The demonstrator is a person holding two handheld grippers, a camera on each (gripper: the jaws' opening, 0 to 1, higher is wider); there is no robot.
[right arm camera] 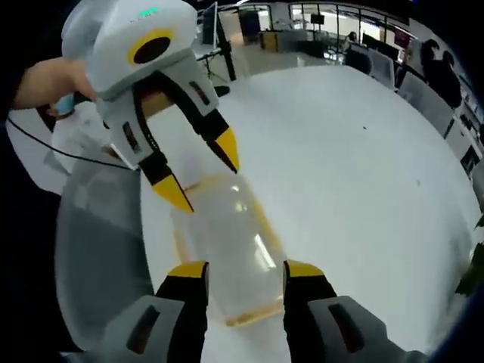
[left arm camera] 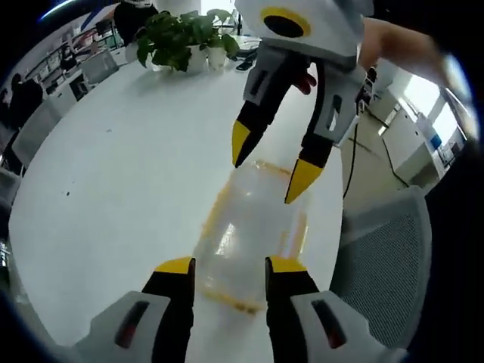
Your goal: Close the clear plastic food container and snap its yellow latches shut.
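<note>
Left gripper view: container (left arm camera: 253, 238), clear plastic with yellow edging, flat on the white table (left arm camera: 128, 181) near its edge. Left gripper (left arm camera: 229, 265) fingers spread, one at each side of the near end, nothing clamped. Right gripper (left arm camera: 274, 172) opposite, tips parted over the far end. Potted plant (left arm camera: 185, 38) at the far side; grey chair (left arm camera: 386, 257) beside the table.

Right gripper view: same container (right arm camera: 231, 253) between the parted right gripper (right arm camera: 246, 271) fingers; left gripper (right arm camera: 204, 172) open above its far end.

container (left arm camera: 253, 242) blurred | yellow latches' state unclear | plant (left arm camera: 185, 38) blurred
</note>
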